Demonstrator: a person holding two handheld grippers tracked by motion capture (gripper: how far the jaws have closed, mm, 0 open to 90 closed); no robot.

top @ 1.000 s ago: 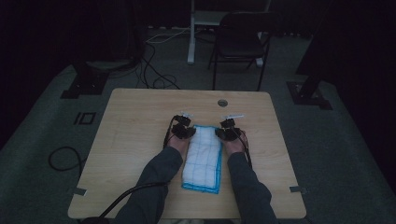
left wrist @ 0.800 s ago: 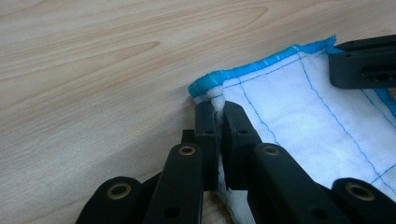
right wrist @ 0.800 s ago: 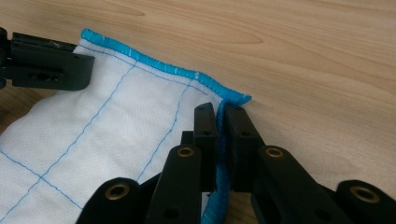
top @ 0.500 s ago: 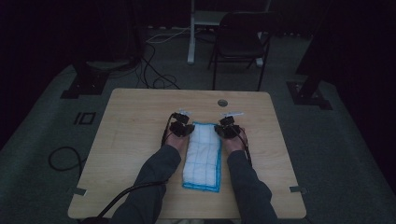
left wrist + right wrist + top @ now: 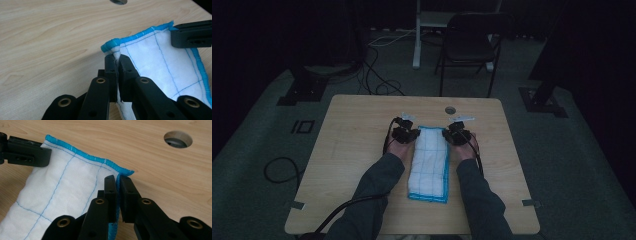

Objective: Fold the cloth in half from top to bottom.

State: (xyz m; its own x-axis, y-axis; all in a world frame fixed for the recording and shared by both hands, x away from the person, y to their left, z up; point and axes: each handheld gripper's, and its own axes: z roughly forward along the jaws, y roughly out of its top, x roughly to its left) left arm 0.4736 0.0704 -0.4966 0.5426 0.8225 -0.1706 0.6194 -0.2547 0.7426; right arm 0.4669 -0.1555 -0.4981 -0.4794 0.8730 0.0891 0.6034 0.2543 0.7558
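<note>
The high view looks down on the table (image 5: pixel 362 130); both gripper views, close, share the cloth (image 5: pixel 160 65).

One cloth (image 5: pixel 429 160), two hand-held grippers (image 5: pixel 406 134), one chair (image 5: pixel 469 45).

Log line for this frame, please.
left gripper: shut on cloth far-left corner | right gripper: shut on far-right corner | cloth folded, on table

Both forearms reach forward side by side, left claw (image 5: pixel 408 134) and right claw (image 5: pixel 455 135) pinched closed.
</note>
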